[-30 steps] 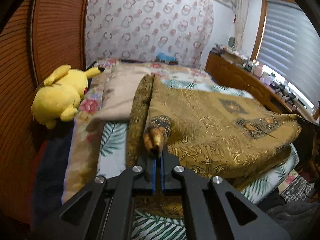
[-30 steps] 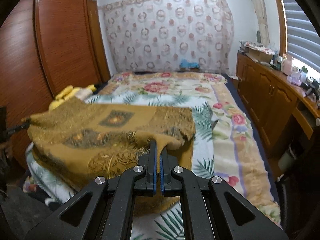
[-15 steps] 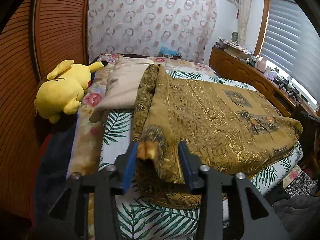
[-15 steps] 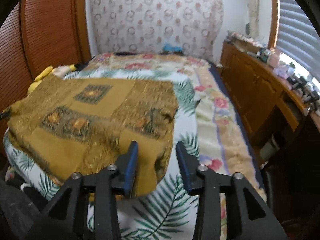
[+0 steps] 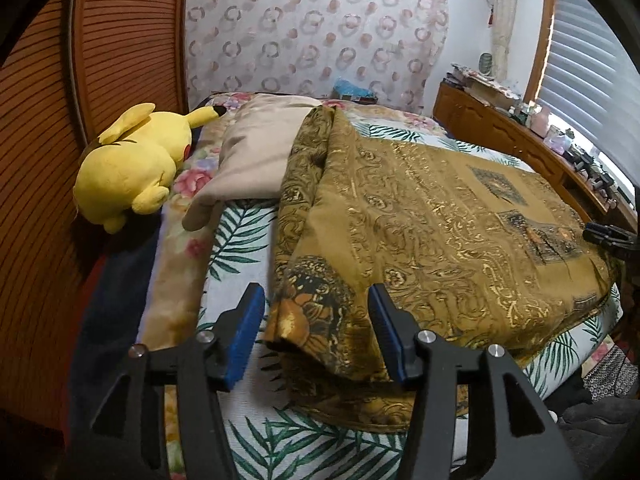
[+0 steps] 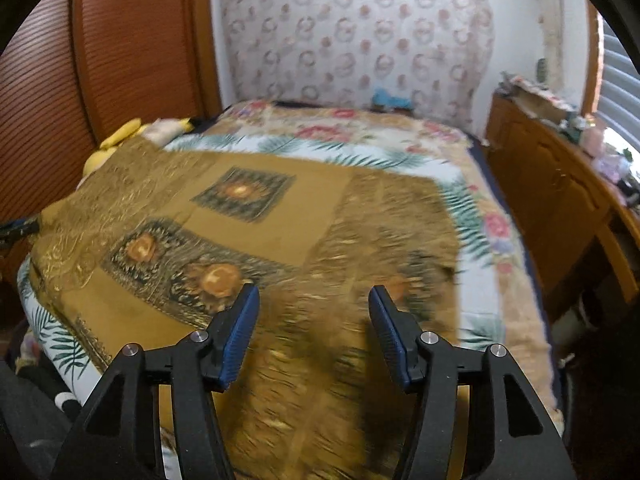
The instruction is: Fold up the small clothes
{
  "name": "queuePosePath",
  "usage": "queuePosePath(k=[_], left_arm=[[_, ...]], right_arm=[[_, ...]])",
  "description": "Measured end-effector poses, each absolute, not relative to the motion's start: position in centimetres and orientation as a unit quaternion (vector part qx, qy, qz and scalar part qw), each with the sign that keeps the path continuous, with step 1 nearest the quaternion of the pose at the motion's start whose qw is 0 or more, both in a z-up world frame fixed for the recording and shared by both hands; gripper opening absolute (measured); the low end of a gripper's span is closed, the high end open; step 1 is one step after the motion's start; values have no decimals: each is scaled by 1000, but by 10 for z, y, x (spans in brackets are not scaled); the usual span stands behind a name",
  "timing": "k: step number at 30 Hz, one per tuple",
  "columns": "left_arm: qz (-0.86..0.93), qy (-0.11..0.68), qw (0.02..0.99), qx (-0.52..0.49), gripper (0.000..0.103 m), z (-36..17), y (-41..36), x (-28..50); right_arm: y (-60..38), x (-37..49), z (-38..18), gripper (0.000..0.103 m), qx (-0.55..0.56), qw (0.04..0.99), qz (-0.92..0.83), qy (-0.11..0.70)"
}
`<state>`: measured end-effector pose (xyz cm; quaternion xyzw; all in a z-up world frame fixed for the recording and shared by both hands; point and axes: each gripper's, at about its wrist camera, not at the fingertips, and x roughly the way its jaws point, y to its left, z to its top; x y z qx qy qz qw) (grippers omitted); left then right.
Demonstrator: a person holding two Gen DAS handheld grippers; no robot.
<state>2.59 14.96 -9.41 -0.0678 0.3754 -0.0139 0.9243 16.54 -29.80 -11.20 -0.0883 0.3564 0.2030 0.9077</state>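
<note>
Both grippers, left (image 5: 316,332) and right (image 6: 314,330), have just been opening, gaping over the cloth (image 5: 440,232); its released corner risks slipping off the bed (image 5: 240,240) edge.

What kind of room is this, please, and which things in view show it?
Most likely a home bedroom. A bed with a floral and palm-leaf cover fills the view, a beige pillow and a yellow plush toy lie at its head, and a wooden dresser stands under the window blinds.

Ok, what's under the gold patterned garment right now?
The gold patterned garment lies on the palm-leaf bedspread, which shows at its left and near edges. Its left side is doubled over itself. Whatever lies beneath its middle is covered.
</note>
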Motion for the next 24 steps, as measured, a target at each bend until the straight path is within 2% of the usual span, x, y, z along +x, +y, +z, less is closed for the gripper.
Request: queuePosePath(k=[11, 24], left_arm=[[-8, 386, 920, -69, 53, -104, 154, 26], [-10, 401, 912, -88, 53, -119, 158, 28]], right_arm=[[-277, 177, -147, 58, -113, 889, 211, 391], [-277, 179, -151, 63, -118, 887, 214, 392]])
